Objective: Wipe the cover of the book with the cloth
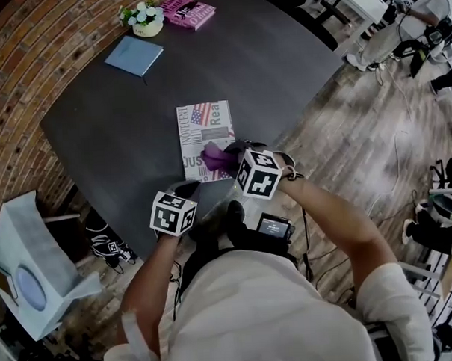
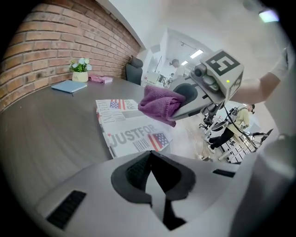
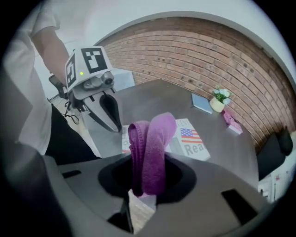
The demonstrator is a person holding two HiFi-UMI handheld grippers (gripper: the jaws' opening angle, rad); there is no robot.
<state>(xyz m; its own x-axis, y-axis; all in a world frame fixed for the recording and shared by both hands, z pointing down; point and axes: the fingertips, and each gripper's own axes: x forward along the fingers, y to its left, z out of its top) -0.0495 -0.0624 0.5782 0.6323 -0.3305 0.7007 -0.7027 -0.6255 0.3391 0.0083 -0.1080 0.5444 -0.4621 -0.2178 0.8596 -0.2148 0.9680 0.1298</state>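
A white book (image 1: 206, 132) with a flag on its cover lies flat on the dark table (image 1: 119, 121), near its front edge. My right gripper (image 1: 232, 158) is shut on a purple cloth (image 1: 216, 155), which hangs bunched just over the book's near half. In the right gripper view the cloth (image 3: 150, 139) stands folded between the jaws, with the book (image 3: 190, 140) behind it. My left gripper (image 1: 190, 189) is shut and holds nothing. It hovers by the book's near left corner. The left gripper view shows the book (image 2: 132, 129), the cloth (image 2: 159, 102) and its own gripper (image 2: 150, 155).
At the table's far end lie a blue notebook (image 1: 134, 55), a flower pot (image 1: 144, 19) and a pink book (image 1: 189, 11). A white box (image 1: 27, 259) stands on the floor at left. People and chairs are at the far right. The table's edge runs just below the book.
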